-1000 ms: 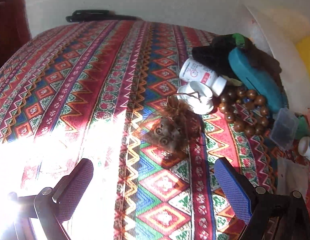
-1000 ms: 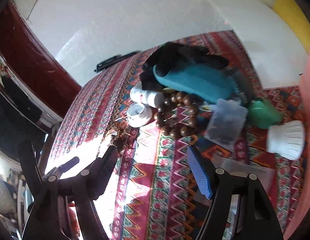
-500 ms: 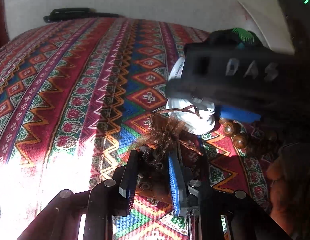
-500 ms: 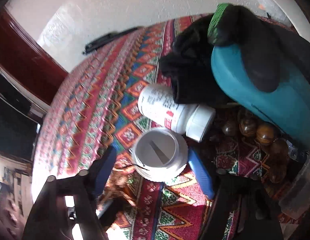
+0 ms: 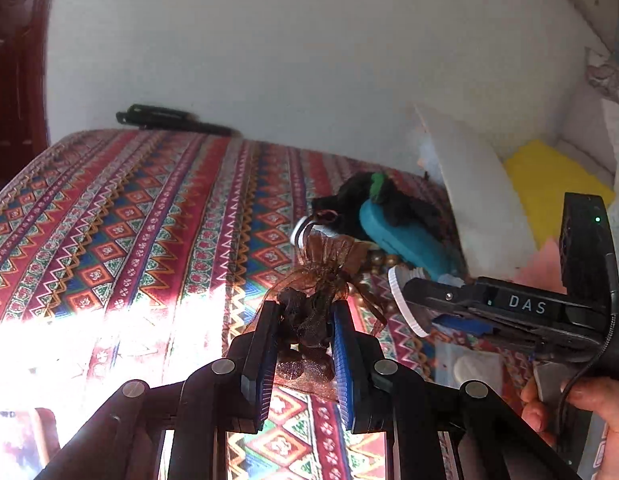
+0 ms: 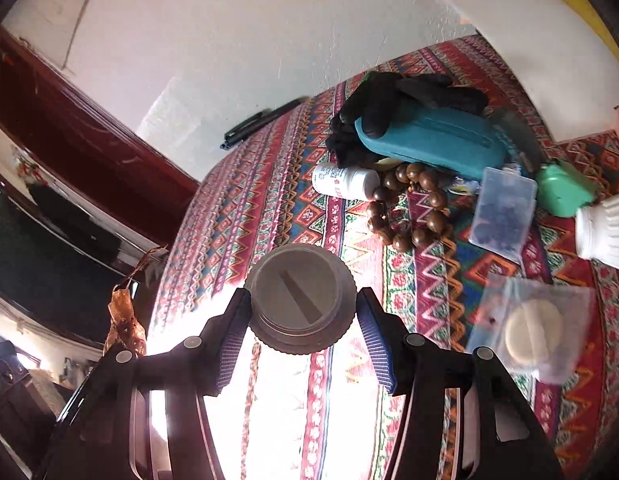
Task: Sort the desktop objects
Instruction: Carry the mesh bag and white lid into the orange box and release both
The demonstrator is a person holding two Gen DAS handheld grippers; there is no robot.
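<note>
Hard sunlight burns out the lower left of the left wrist view and the bottom centre of the right wrist view, bleaching the patterned tablecloth (image 5: 157, 216) to featureless white, while the white wall (image 5: 269, 52) behind is evenly, softly lit. Both views bow strongly at the edges, with dark vignetted corners in the right wrist view, and the round white lid (image 6: 301, 300) there sits backlit and grey against the glare. Detail is soft throughout, and the plastic packet (image 6: 529, 332) at lower right looks smeared.
</note>
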